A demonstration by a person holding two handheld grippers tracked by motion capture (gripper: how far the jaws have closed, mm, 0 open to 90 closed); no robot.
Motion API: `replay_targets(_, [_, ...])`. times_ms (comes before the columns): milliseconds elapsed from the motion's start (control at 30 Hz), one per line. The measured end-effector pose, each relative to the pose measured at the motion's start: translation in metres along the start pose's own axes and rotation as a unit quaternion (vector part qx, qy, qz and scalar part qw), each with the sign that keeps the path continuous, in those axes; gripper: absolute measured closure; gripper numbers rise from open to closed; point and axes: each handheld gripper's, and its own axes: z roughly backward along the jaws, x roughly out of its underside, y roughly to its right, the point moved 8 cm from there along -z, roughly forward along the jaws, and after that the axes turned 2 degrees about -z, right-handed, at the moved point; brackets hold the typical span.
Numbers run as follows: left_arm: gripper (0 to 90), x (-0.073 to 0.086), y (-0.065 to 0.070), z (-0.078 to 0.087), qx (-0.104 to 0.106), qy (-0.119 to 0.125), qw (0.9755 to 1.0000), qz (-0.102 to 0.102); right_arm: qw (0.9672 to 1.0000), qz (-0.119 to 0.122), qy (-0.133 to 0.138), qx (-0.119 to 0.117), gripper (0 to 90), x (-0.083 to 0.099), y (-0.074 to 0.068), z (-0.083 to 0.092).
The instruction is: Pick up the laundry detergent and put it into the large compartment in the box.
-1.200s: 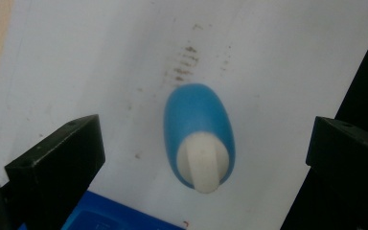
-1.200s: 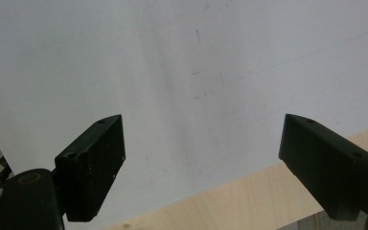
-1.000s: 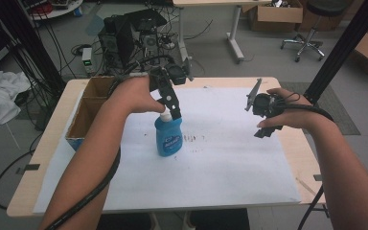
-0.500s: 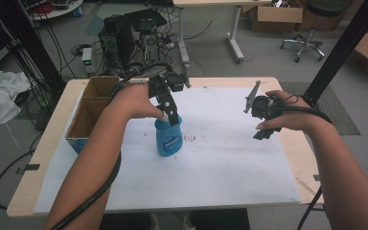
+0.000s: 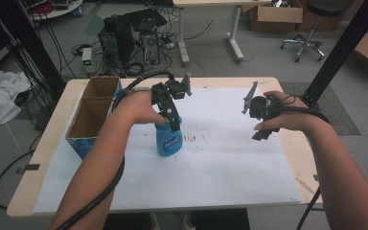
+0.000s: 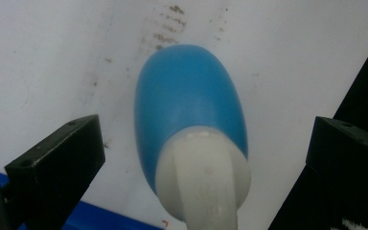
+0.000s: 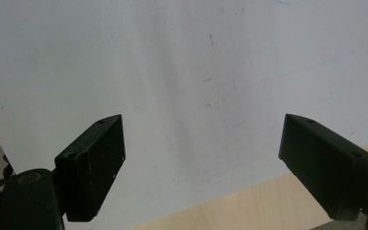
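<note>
Two grippers' jaws spread; left gripper (image 6: 206,158) straddles upright blue bottle (image 5: 168,139); cardboard box (image 5: 84,139) beside.

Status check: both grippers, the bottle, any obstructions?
Left gripper open, jaws astride the blue bottle, no contact. Right gripper open, over bare paper. Bottle upright. Cardboard box well aside.

Plastic, paper and wood

The blue bottle (image 6: 189,100) looked smooth plastic with a soft sheen; matt white paper (image 5: 230,172), smudged, covered the pale wooden surface (image 5: 294,143); black tongs matt.
</note>
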Motion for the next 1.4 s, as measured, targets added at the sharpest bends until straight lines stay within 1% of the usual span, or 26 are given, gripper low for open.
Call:
replay_targets(67, [0.1, 0.000, -0.001, -0.003, 0.001, -0.004, 1.0000, -0.002, 1.0000, -0.001, 0.002, 0.000, 16.2, 0.000, 0.000, 0.000])
replay_targets(200, [0.1, 0.000, 0.000, -0.009, 0.004, -0.007, 1.0000, 0.001, 1.0000, -0.001, -0.001, 0.000, 16.2, 0.001, 0.000, -0.001])
replay_targets(300, [0.1, 0.000, -0.001, -0.013, 0.003, -0.015, 0.9999, 0.000, 1.0000, -0.001, -0.001, 0.000, 16.2, 0.001, 0.000, -0.001])
replay_targets(367, [0.1, 0.000, -0.001, -0.016, 0.004, -0.016, 0.9999, 0.002, 1.0000, -0.002, 0.000, -0.001, 16.2, 0.002, -0.001, -0.001])
replay_targets(500, [0.1, -0.001, -0.002, -0.019, 0.003, -0.021, 0.9998, 0.000, 1.0000, -0.002, 0.001, -0.002, 16.2, 0.002, 0.000, -0.002])
replay_targets(733, [0.2, 0.000, -0.002, -0.027, 0.005, -0.027, 0.9996, 0.008, 1.0000, -0.004, 0.001, -0.002, 16.2, 0.003, 0.000, -0.004])
replay_targets(767, [0.2, 0.000, -0.003, -0.027, 0.002, -0.031, 0.9995, 0.007, 1.0000, -0.005, -0.001, -0.002, 16.2, 0.003, 0.000, -0.004])
replay_targets(833, [0.4, 0.001, -0.003, -0.030, 0.002, -0.033, 0.9994, 0.010, 1.0000, -0.005, -0.001, -0.002, 16.2, 0.003, 0.000, -0.004])
replay_targets(867, [0.5, 0.001, -0.004, -0.030, -0.001, -0.036, 0.9993, 0.008, 1.0000, -0.003, 0.001, -0.001, 16.2, 0.002, 0.001, -0.004])
replay_targets(1000, [1.7, 0.002, -0.005, -0.032, -0.004, -0.037, 0.9992, 0.012, 1.0000, -0.005, 0.002, -0.002, 16.2, 0.001, 0.001, -0.005])
replay_targets(1133, [2.8, 0.001, -0.006, -0.033, -0.003, -0.039, 0.9991, 0.014, 1.0000, -0.003, 0.003, -0.002, 16.2, 0.001, 0.001, -0.006])
replay_targets(1200, [4.7, 0.001, -0.006, -0.033, -0.006, -0.037, 0.9992, 0.014, 1.0000, -0.004, 0.001, -0.004, 16.2, 0.001, 0.001, -0.007])
replay_targets(1233, [5.5, 0.000, -0.006, -0.033, -0.005, -0.036, 0.9993, 0.014, 1.0000, -0.003, 0.002, -0.004, 16.2, 0.001, 0.001, -0.007])
replay_targets(1400, [8.3, -0.001, -0.006, -0.034, -0.006, -0.041, 0.9990, 0.017, 1.0000, -0.006, 0.002, -0.004, 16.2, 0.003, 0.001, -0.008])
